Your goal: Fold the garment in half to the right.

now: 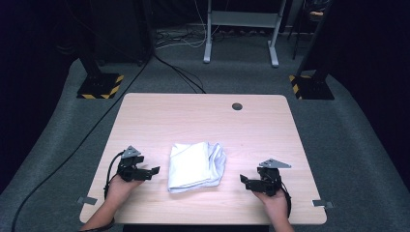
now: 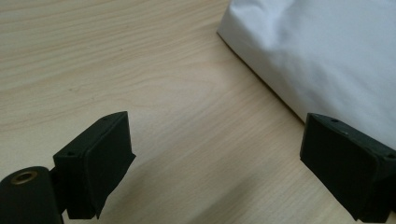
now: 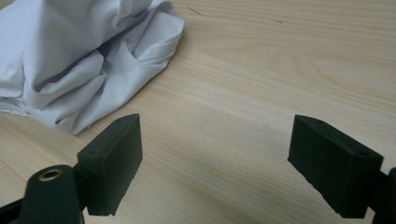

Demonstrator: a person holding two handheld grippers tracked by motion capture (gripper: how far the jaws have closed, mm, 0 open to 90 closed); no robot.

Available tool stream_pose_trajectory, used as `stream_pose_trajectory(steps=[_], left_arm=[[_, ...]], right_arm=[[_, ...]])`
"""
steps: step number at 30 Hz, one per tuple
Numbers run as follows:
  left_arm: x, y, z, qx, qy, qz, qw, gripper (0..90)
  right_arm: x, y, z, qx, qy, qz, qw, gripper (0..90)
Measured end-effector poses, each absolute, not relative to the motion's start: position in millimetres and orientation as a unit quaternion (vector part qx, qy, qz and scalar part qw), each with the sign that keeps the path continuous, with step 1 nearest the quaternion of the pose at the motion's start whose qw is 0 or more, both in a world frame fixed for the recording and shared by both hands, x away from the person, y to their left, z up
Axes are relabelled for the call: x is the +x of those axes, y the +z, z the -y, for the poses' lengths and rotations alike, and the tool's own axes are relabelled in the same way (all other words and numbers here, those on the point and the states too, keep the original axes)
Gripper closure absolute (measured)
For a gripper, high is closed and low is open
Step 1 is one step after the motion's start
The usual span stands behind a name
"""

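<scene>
high view: a pale wooden surface (image 1: 193, 116) with rounded corners and one dark round hole (image 1: 237, 106) near the far edge, set on grey carpet in a dark room. beyond it, two black stands on yellow-and-black striped bases (image 1: 100, 86), one white frame (image 1: 241, 29), loose cables on the floor. one white cloth (image 1: 196, 166), loosely folded, smooth on its left part and bunched on its right, near the middle of the near half. two claws, one per hand: left claw (image 1: 153, 170) just left of the cloth, right claw (image 1: 243, 180) a little off to its right, both pointing inward.

left gripper view: left claw (image 2: 215, 158) spread wide over bare wood, nothing between the pads; smooth white cloth (image 2: 322, 51) at upper right, reaching behind the right pad.

right gripper view: right claw (image 3: 215, 163) spread wide, nothing pinched; crumpled, deeply creased cloth (image 3: 79, 56) at upper left, apart from the pads.
</scene>
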State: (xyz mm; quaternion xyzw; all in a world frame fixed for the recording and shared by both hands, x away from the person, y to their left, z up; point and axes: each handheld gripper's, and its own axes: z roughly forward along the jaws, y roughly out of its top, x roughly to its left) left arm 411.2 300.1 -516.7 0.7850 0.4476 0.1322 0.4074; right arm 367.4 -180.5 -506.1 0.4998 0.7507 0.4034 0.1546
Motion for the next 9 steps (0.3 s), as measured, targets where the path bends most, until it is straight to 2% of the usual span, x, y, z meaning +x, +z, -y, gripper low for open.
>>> stream_pose_trajectory(steps=[9], left_arm=[[417, -520, -315, 0.761, 0.158, -0.492, 0.393, 8.1]], right_arm=[[368, -508, 196, 0.521, 0.405, -0.734, 0.159, 15.7]])
